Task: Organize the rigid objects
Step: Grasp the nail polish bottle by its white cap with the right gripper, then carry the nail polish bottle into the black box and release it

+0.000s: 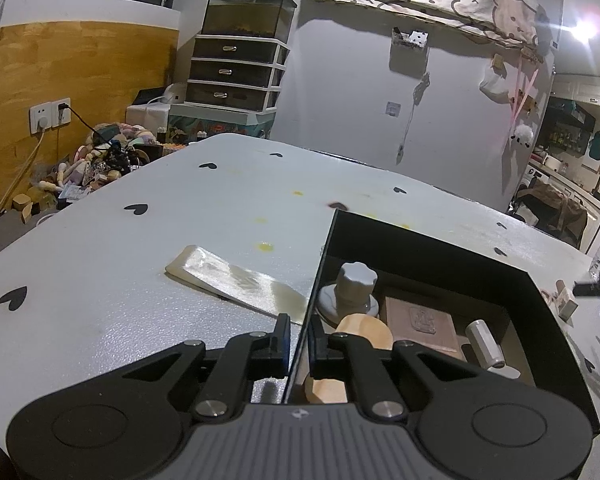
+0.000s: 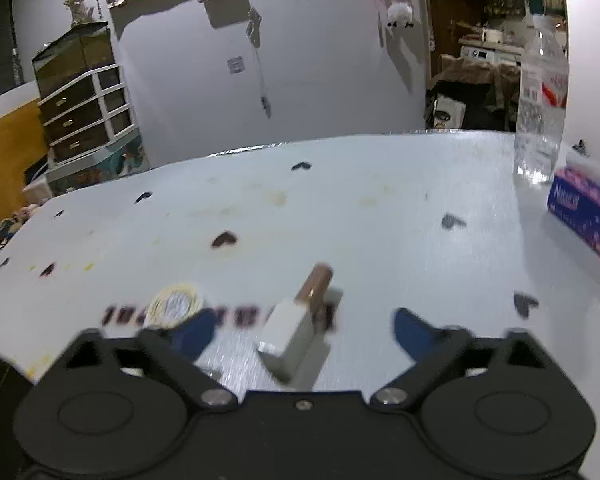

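- Left wrist view only: the black box (image 1: 452, 256) is seen on the white table (image 1: 100, 280), holding a grey knob (image 1: 354, 286), a wooden disc (image 1: 366, 330) and a metal cylinder (image 1: 485, 346); the left gripper (image 1: 300, 344) is pinched on the box's thin left wall.
- Right wrist view only: a white block with a copper cylinder (image 2: 300, 324) lies between the spread fingers of the right gripper (image 2: 305, 330), untouched; a coin (image 2: 175, 305) lies just beside the left fingertip (image 2: 194, 334).

White table (image 1: 100, 264), black heart print, yellow stains mid-surface. On it: black box (image 1: 452, 248) near front edge; pearly flat strip (image 1: 232, 278) just left of box. Right side: coin (image 2: 175, 307), white block with copper stub (image 2: 296, 330); water bottle (image 2: 540, 112), tissue pack (image 2: 584, 212) at far right corner.
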Demonstrator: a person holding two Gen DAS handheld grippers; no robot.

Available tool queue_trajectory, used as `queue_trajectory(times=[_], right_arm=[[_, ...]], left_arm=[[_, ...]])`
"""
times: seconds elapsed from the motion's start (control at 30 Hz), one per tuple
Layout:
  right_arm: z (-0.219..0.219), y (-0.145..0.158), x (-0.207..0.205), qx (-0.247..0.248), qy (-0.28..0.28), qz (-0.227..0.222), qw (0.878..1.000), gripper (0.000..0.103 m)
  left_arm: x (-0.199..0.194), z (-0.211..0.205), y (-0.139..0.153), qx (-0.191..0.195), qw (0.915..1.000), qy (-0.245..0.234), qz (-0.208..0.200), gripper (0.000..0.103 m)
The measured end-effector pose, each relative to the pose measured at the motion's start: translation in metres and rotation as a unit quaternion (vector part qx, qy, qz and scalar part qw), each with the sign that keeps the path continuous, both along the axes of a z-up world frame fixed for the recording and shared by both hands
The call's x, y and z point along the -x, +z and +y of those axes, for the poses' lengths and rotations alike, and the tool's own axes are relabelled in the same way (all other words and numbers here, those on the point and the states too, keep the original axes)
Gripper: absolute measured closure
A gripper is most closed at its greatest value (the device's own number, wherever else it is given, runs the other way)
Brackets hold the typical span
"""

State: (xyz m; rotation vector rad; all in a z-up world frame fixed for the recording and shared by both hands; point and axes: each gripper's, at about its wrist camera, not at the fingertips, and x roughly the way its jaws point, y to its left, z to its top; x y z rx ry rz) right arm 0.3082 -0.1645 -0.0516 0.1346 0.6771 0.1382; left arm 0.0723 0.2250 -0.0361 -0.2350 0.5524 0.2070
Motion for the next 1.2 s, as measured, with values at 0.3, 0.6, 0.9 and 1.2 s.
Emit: queue_trajectory(times=[0.3,0.6,0.9,1.2], right_arm=[[-0.014,-0.015,-0.012,-0.072,0.005,0.048,0.996,0.078],[-0.058,-0.020,0.001,-0.112,-0.041,0.047,0.992,0.061],[-0.056,-0.017,-0.004,-0.081,-0.042,0.045,0.995,0.055],[-0.029,-0.021,-0.009,0.013,-0.029,0.050,0.998,0.070]], left_arm=[[0.000,0.000,0.000,0.000,1.0000,-0.001,0.000,0.094],[0.000,0.000,-0.003,0.003,1.0000,0.000,0.002,0.094],[-0.003,0.000,-0.007,0.005,1.0000,0.000,0.004,0.094],[-0.003,0.000,-0.008,0.005,1.0000,0.000,0.005,0.094]])
